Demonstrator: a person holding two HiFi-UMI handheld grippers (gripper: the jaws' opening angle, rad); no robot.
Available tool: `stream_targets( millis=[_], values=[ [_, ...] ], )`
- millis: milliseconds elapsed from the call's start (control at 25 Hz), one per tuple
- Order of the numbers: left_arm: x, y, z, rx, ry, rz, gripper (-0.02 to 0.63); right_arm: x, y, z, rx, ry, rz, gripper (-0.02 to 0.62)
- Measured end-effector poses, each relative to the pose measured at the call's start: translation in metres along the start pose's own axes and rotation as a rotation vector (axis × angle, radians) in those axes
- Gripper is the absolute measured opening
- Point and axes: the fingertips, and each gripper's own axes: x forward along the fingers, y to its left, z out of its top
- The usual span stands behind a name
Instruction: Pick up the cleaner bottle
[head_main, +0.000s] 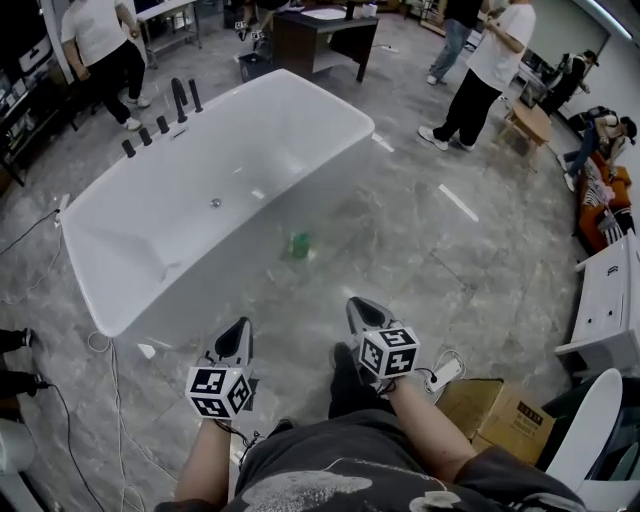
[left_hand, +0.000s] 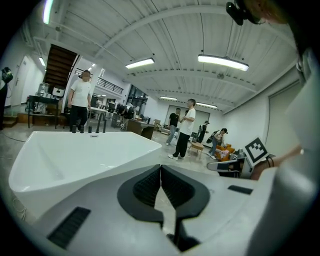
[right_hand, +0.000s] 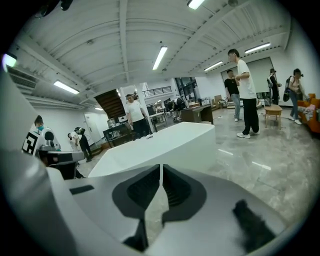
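green cleaner bottle, blurred, sits on the grey floor just beside the white bathtub. left gripper and right gripper are both pinched together, empty, well apart from it.

You're in a big open hall, more showroom or test studio than home. A freestanding white bathtub sits alone on a polished grey stone floor. Cables trail across the floor and a cardboard box lies on it. People stand about near a dark table, and tube lights hang from a bare ribbed ceiling.
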Motion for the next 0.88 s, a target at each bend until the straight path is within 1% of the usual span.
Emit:
stream_targets(
  millis=[160,320,400,480,600,680,800,880],
  values=[
    [0.05,-0.005,0.013,-0.038,-0.006,0.066,0.015,0.03,-0.049,0.024,-0.017,0.029,0.044,0.031],
    [0.096,-0.018,0.028,-0.038,0.009,0.127,0.015,0.055,-0.101,0.051,-0.016,0.053,0.072,0.031],
    [0.116,-0.023,0.039,-0.054,0.004,0.148,0.015,0.068,-0.123,0.061,-0.02,0.073,0.086,0.031],
    [0.133,-0.027,0.049,-0.06,-0.004,0.161,0.015,0.082,-0.139,0.069,-0.024,0.092,0.103,0.031],
    [0.152,-0.03,0.058,-0.068,-0.01,0.182,0.015,0.099,-0.149,0.076,-0.04,0.115,0.134,0.031],
    [0.161,-0.033,0.059,-0.085,-0.014,0.18,0.015,0.105,-0.152,0.078,-0.048,0.127,0.146,0.031],
    [0.172,-0.04,0.057,-0.1,-0.02,0.138,0.015,0.108,-0.152,0.076,-0.041,0.136,0.145,0.031],
    [0.18,-0.044,0.053,-0.094,-0.008,0.109,0.015,0.107,-0.152,0.076,-0.047,0.137,0.133,0.031]
  ],
)
